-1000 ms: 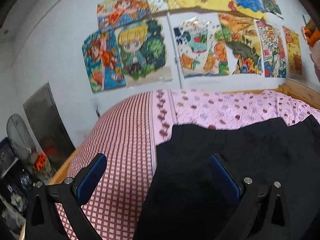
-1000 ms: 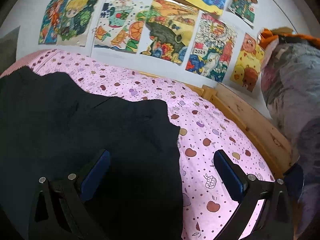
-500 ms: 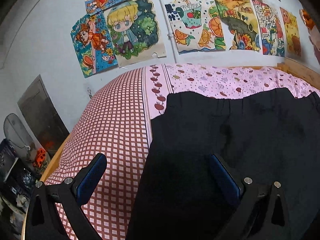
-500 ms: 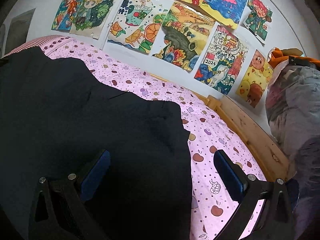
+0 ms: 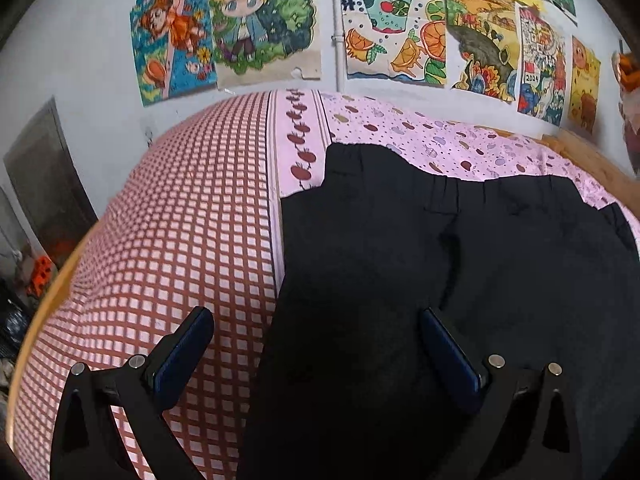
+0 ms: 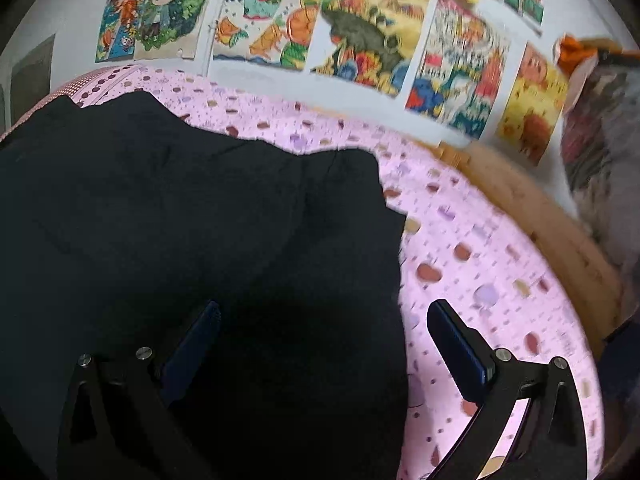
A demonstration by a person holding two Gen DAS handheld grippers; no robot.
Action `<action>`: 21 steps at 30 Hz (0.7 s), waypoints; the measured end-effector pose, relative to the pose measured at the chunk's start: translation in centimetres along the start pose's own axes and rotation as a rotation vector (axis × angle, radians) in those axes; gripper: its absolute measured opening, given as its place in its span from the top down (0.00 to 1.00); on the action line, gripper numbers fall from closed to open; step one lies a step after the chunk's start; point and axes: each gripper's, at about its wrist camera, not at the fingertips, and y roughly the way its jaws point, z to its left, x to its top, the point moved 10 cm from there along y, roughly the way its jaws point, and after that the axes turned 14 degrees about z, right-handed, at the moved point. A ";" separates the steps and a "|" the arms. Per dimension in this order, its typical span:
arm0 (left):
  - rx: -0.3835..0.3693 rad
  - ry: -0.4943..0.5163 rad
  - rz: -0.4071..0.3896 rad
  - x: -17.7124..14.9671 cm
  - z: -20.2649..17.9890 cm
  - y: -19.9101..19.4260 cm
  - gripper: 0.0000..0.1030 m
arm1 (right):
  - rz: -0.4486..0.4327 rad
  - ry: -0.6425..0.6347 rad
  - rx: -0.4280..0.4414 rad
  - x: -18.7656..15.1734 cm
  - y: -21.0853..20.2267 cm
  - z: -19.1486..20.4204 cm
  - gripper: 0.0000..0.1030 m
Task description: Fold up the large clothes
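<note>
A pair of black trousers (image 5: pixel 420 264) lies spread flat on the bed, its elastic waistband towards the wall. My left gripper (image 5: pixel 316 320) hovers open over the garment's left edge, one finger above the checked sheet, the other above the black cloth. In the right wrist view the same black trousers (image 6: pixel 200 232) fill the left half. My right gripper (image 6: pixel 324 312) is open over their right edge, the left finger above the cloth and the right finger above the pink sheet. Neither gripper holds anything.
The bed has a red-and-white checked sheet (image 5: pixel 180 240) on the left and a pink fruit-print sheet (image 6: pixel 480 264) on the right. A wooden bed frame (image 6: pixel 552 232) runs along the right. Coloured drawings (image 5: pixel 392 40) cover the wall. A pile of bedding (image 6: pixel 600 152) sits far right.
Both grippers have tipped downward and moved closer over the trousers; more of the waistband and bed shows, less of the wall. Both stay open.
</note>
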 end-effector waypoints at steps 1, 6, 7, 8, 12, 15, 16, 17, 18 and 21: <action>-0.011 -0.006 0.006 0.0 0.0 0.2 0.00 | 0.006 0.007 0.010 -0.2 0.3 0.0 0.02; -0.071 -0.042 0.033 -0.3 0.2 1.0 0.00 | 0.039 0.039 0.085 -0.9 1.6 0.1 0.01; -0.080 -0.047 0.036 -0.4 0.3 1.1 0.00 | 0.047 0.046 0.101 -1.0 1.9 0.2 0.01; -0.092 -0.055 0.040 -0.5 0.3 1.2 0.00 | 0.055 0.056 0.122 -1.2 2.2 0.2 0.01; -0.115 -0.068 0.050 -0.5 0.3 1.4 0.00 | 0.086 0.115 0.225 -1.8 3.4 -0.1 0.01; -0.127 -0.073 0.055 -0.5 0.3 1.5 0.00 | 0.111 0.158 0.301 -2.3 4.4 -0.3 0.01; -0.130 -0.074 0.057 -0.6 0.3 1.5 0.00 | 0.116 0.168 0.316 -2.4 4.7 -0.3 0.01; -0.135 -0.077 0.060 -0.6 0.2 1.6 0.00 | 0.119 0.177 0.329 -2.5 5.0 -0.3 0.01; -0.139 -0.078 0.062 -0.5 0.3 1.6 0.00 | 0.120 0.180 0.335 -2.6 5.1 -0.2 0.01; -0.149 -0.085 0.066 -0.7 0.2 1.6 0.00 | 0.120 0.182 0.341 -2.8 5.6 0.1 0.01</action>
